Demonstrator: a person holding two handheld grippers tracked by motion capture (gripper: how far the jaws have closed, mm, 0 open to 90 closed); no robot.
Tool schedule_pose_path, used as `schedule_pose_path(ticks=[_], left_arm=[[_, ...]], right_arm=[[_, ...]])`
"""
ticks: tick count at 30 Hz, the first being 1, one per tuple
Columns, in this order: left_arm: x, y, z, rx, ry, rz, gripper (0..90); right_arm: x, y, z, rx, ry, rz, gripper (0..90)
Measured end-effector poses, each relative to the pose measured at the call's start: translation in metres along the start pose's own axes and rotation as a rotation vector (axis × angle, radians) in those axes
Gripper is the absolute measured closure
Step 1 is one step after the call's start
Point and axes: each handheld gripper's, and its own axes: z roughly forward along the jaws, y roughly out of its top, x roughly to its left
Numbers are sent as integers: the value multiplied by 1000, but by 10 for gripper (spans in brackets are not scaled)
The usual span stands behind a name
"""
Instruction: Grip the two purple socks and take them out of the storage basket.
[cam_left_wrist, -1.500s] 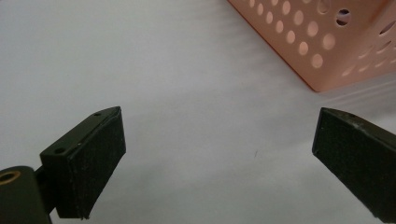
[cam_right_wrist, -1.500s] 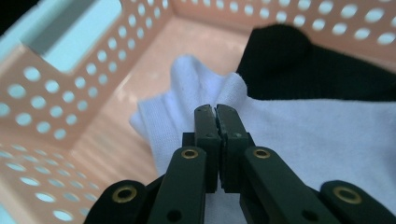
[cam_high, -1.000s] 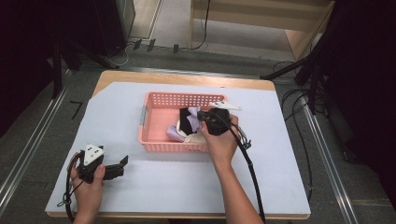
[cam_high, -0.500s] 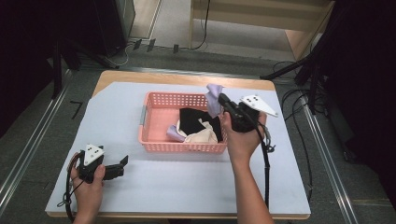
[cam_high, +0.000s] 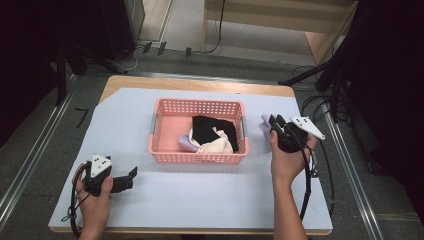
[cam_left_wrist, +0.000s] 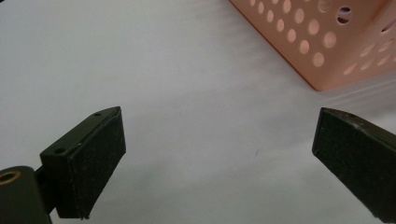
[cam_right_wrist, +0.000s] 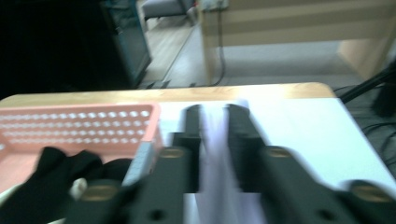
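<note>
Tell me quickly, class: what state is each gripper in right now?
Left gripper: open, holding nothing.
Right gripper: closed on a lilac cloth.

high view: looking forward and down over whole desk (cam_high: 210, 200) | left gripper view: skimming close above desk, facing basket (cam_left_wrist: 327, 42) corner | right gripper view: looking level past basket's side toward floor | all sharing basket

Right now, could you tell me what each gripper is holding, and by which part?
The right gripper pinches a pale lilac cloth by a bunched fold; the left gripper holds nothing.
</note>
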Motion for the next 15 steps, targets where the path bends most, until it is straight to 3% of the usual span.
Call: schedule_pose_path(ticks=[1,4,10,15], left_arm=[[-1,0,0,0,-1,-3,35],[0,0,0,0,0,-2,35],[0,0,0,2,-1,3,35],[0,0,0,0,-6,-2,35]], right_arm=[[0,0,0,0,0,0,693],[20,1,3,9,118,5,691],[100,-18,25,179,326,-123,763],[150,-32,42,282,438,-162,807]])
